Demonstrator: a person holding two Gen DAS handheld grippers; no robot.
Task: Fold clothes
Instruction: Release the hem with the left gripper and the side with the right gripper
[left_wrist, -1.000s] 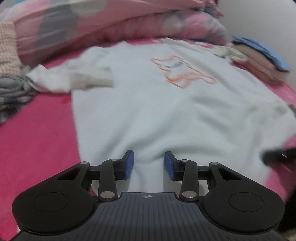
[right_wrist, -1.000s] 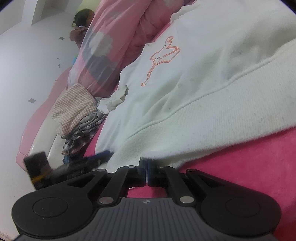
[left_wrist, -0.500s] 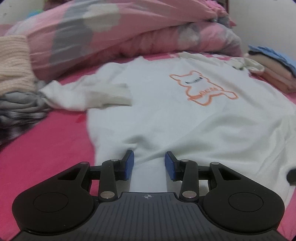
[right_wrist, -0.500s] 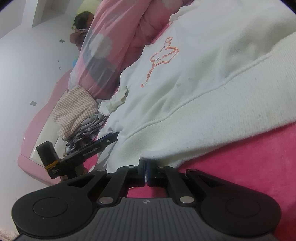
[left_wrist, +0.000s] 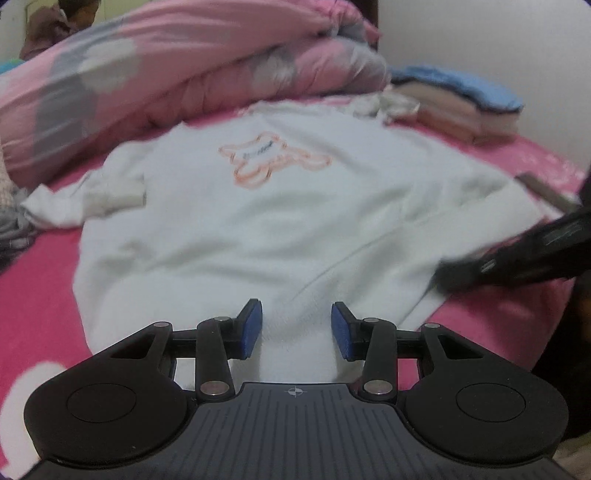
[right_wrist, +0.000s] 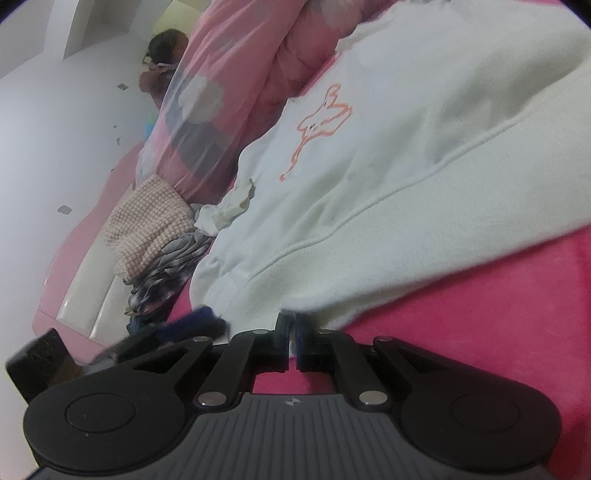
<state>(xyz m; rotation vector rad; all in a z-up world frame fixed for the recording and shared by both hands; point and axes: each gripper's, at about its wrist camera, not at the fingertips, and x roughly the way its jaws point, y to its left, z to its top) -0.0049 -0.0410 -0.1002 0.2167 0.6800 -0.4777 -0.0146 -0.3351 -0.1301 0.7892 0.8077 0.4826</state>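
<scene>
**My two grippers at the sweatshirt hem**

Left view: my left gripper (left_wrist: 296, 329) is opening, its blue pads either side of the white sweatshirt (left_wrist: 280, 206) lying flat on the pink bed cover (left_wrist: 40, 295).

Right view: my right gripper (right_wrist: 290, 332) is pinched together on the sweatshirt's hem.

The right gripper (right_wrist: 291, 334) sits low on the pink bed (right_wrist: 480, 302), its jaws nearly together at the ribbed hem of a white sweatshirt (right_wrist: 406, 155); they seem to pinch a bit of the hem, though the edge there is hard to make out. An orange outline drawing marks the sweatshirt's front. Beyond it lies a pink quilt (right_wrist: 236, 74), with a checked cloth (right_wrist: 151, 218) and a grey plaid garment (right_wrist: 170, 266) heaped beside it. The left gripper (right_wrist: 192, 325) shows blurred at lower left.
</scene>
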